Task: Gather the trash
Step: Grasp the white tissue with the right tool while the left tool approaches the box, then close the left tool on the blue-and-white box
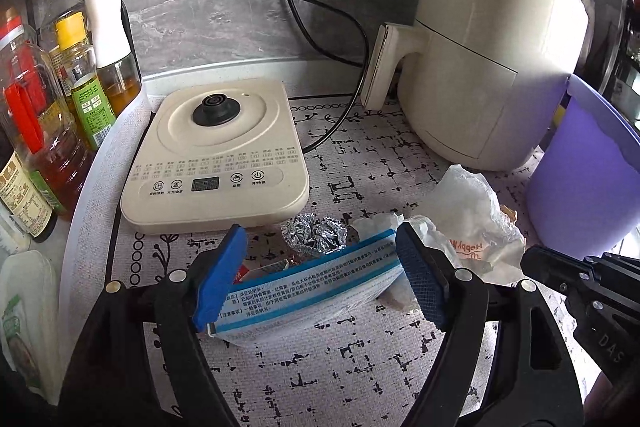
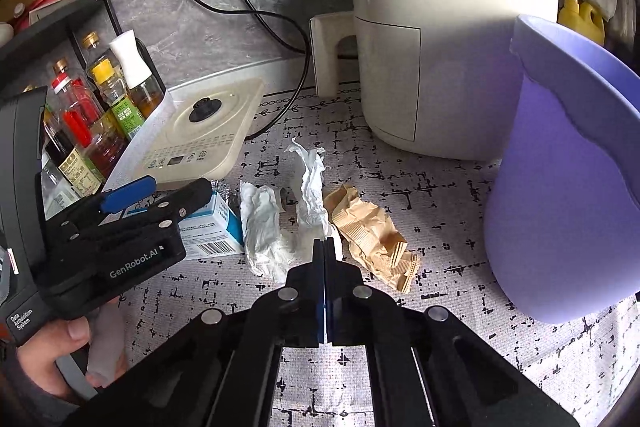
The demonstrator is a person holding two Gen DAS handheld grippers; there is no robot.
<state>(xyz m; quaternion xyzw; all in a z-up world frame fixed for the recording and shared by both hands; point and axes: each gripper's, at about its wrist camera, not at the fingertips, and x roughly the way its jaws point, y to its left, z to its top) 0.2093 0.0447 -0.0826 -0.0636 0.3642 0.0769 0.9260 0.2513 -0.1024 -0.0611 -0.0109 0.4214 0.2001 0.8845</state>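
Note:
My left gripper is wide around a blue-and-white medicine box lying on the patterned mat; whether the blue pads touch the box ends I cannot tell. The box also shows in the right wrist view. Behind it lies a crumpled foil ball. My right gripper is shut with nothing held, its tips at a twisted white tissue. A second white tissue and a crumpled brown paper wrapper lie beside it. A purple bin stands at the right.
A cream air fryer stands at the back right, a cream kettle base at the left. Oil and sauce bottles line the left edge. Black power cords run along the wall.

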